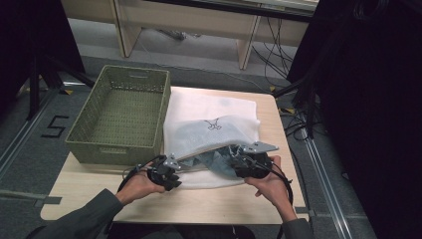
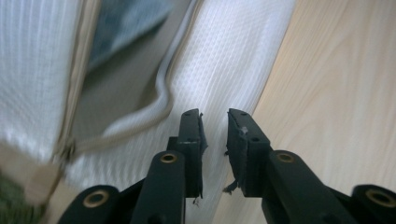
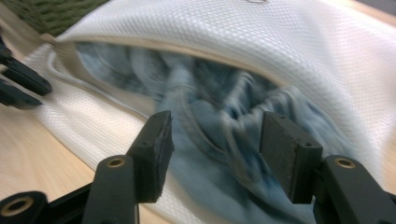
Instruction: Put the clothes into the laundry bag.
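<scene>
Right tool [image 3: 215,135] gapes wide over blue garment [image 3: 219,112].

Black jaws, brass screws [image 2: 168,158] — grey sleeves [image 1: 84,219].

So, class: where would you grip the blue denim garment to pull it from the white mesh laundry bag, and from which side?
Grip the bunched folds of the blue denim garment spilling from the open mouth of the white mesh laundry bag, coming from the person's side of the table. The mouth faces that way, and raised folds probably give the fingers something to pinch.
</scene>
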Motion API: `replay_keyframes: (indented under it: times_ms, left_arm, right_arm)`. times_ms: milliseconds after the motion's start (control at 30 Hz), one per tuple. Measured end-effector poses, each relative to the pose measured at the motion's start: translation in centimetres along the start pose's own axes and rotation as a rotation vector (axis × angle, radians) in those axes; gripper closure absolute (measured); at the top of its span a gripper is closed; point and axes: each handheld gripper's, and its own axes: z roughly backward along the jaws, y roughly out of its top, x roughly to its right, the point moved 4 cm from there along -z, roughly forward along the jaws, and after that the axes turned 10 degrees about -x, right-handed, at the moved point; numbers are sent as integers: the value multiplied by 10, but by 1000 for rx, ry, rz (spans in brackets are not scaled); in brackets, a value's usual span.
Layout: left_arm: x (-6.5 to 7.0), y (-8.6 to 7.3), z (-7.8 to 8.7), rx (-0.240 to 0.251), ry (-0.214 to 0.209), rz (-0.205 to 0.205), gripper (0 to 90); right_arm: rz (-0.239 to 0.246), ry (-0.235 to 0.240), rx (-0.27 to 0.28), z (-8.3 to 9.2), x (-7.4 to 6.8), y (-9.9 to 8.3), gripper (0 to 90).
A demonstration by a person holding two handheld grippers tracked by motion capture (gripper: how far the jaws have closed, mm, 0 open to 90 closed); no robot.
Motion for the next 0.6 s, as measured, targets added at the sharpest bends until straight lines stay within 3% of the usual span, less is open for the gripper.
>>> replay_keyframes:
  times_ms: [67, 133, 167, 200, 333, 367, 433, 467, 500, 533, 600]
  left_arm:
    - [5, 11, -1, 40, -4, -18, 701]
    - [11, 20, -7, 58, -13, -34, 665]
    - [14, 25, -10, 60, -16, -41, 639]
    - [17, 29, -15, 67, -20, -50, 602]
    - [24, 45, -30, 99, -32, -64, 554]
    - [25, 50, -35, 114, -31, -60, 529]
    - [31, 59, -46, 186, -63, 16, 479]
    - [29, 60, -49, 145, -56, -20, 464]
    - [30, 60, -52, 136, -55, -8, 467]
    - [30, 59, -56, 103, -39, -27, 498]
    - [29, 59, -57, 103, -22, -44, 518]
  right_arm:
    - [6, -16, 2, 5, 7, -3, 451]
    - [-51, -26, -21, 5, 11, -9, 443]
    - [-22, -45, -18, 2, 17, -11, 435]
    - [-52, -40, -76, -6, 21, -19, 409]
    - [-46, 5, -107, -21, 19, -25, 387]
    - [-41, 22, -116, -27, 17, -26, 368]
    - [-54, 55, -129, -44, 8, -27, 313]
    - [-50, 66, -144, -47, 6, -27, 295]
    - [-50, 68, -123, -55, 3, -26, 294]
    - [-73, 61, -150, -58, -2, -26, 338]
    - [-71, 52, -179, -56, -2, -26, 380]
